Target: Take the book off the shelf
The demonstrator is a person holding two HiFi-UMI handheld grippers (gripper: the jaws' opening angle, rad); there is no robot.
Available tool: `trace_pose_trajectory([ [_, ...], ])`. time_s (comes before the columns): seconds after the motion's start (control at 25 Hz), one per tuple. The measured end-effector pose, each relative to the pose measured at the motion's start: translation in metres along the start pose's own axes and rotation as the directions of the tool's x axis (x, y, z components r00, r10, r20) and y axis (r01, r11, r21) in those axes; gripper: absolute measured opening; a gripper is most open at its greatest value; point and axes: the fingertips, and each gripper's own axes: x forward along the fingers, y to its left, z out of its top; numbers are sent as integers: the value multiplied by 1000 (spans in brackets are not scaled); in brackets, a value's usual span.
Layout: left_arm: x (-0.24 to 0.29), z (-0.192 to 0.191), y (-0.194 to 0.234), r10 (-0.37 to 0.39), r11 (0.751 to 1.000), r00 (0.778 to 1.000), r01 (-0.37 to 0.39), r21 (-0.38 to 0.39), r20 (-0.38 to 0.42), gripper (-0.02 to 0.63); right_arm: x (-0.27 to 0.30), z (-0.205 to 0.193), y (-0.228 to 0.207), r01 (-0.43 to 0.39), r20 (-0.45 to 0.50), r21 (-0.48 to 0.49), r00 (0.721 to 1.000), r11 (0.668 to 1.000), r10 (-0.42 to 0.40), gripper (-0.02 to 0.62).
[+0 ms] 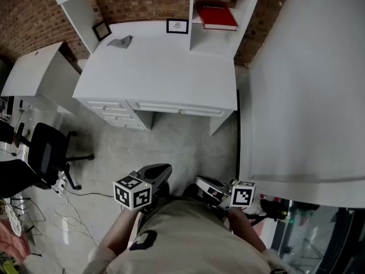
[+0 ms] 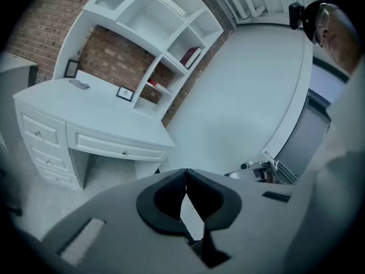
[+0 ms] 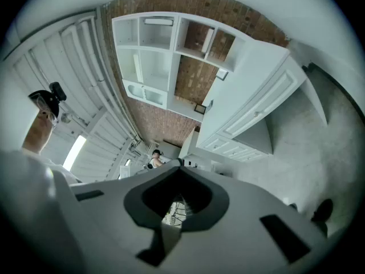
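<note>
You hold both claws low at your waist, well back from the surface (image 1: 159,76). The left claw (image 1: 155,174) and right claw (image 1: 206,186) are pinched together on nothing. The red book (image 1: 216,16) lies flat in the shelf (image 1: 193,21), right-hand compartment, so I judge the reach not yet begun.

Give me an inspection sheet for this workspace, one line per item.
Surface: white desk with a shelf hutch.
Job's things: red book lying flat in the hutch's lower right compartment, untouched.
Clutter: picture frame, second frame and a grey object on the desk.
Grippers: left gripper and right gripper both shut, empty, near the person's body, far from the book.
Cables: loose cables on the floor at left.
Surroundings: brick wall, black office chair, white side table.
</note>
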Motion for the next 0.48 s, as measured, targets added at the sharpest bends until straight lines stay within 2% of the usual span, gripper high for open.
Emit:
trace_pose_trajectory([
  [0.16,-44,16,41,26,999,998,-27,21,65,3,45,-8,13,8,-50,-74,999,997,-12,5],
  [0.36,-91,41,80,61,998,982,-62,2,176,3,84,-20,35,3,-140,-152,990,988,-24,5],
  [0.48,-113,47,103,82,996,977,-87,18,197,3,103,-31,40,3,-183,-171,982,985,-35,6],
])
